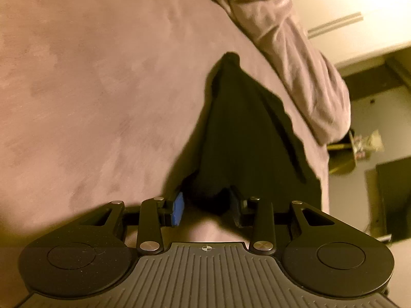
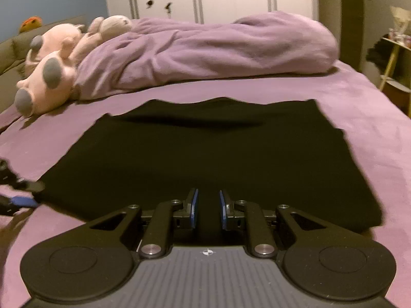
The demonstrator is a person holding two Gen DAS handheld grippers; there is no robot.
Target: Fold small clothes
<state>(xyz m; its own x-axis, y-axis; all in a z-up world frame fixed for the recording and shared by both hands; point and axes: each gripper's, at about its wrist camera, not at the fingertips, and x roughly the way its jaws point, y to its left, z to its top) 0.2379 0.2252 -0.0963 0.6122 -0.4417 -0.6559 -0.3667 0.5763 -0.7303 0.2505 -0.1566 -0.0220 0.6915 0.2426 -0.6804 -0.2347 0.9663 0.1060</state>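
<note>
Duvet [image 2: 205, 48] and plush toys [image 2: 51, 66] beyond black garment [image 2: 205, 154]; left claw [image 1: 208, 205] grasping its corner, right claw [image 2: 208, 205] released.

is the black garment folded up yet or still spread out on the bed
Mostly spread: the black garment lies wide and flat on the purple bed sheet. Layers cannot be told.

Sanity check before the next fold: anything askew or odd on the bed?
Mostly fine. The black garment lies flat on the purple sheet, but its far edge is wavy and its right edge steps in unevenly. The bunched duvet and plush toys sit behind, clear of it.
</note>
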